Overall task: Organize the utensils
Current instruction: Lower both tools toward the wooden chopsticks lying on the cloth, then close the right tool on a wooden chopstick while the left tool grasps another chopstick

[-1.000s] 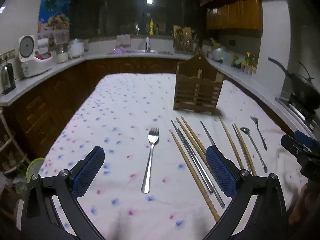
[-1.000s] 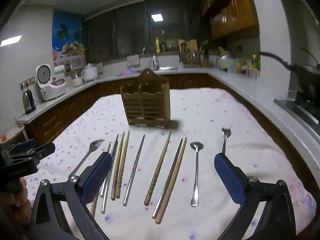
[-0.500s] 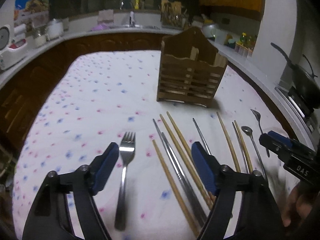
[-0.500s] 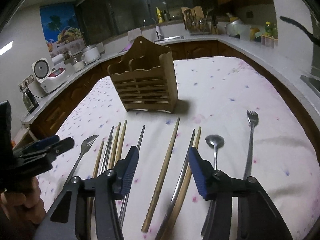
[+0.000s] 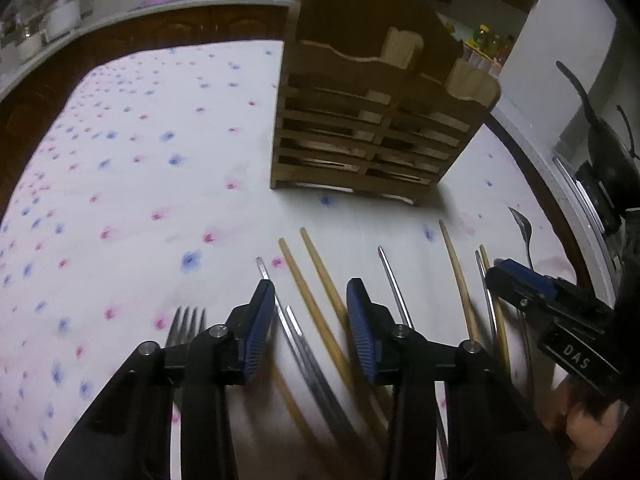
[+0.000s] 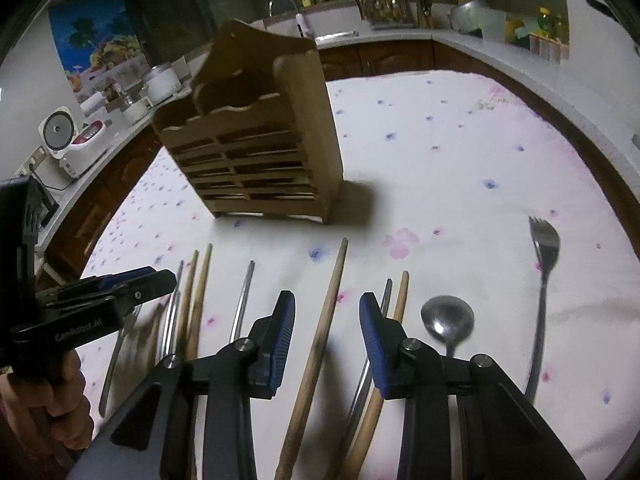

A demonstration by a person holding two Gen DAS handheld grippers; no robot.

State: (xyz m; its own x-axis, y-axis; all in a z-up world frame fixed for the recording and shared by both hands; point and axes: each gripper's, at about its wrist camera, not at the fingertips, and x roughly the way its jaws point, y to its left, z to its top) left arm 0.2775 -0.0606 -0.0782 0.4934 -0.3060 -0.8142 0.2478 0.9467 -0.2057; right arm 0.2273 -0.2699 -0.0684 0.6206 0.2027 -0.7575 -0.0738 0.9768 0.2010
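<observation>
A wooden utensil holder stands upright on the flowered tablecloth; it also shows in the right wrist view. Utensils lie in a row in front of it. My left gripper is open, low over two wooden chopsticks and metal chopsticks, with a fork to its left. My right gripper is open, straddling a single wooden chopstick. A metal and wooden chopstick pair, a spoon and a small fork lie to its right.
Kitchen counters ring the table. A rice cooker stands at the left, a sink area at the back and a dark pan at the right. The left gripper shows in the right wrist view.
Both grippers have moved forward and down toward the utensils, and their jaws have narrowed from wide open to partly closed. The utensils have not moved.
</observation>
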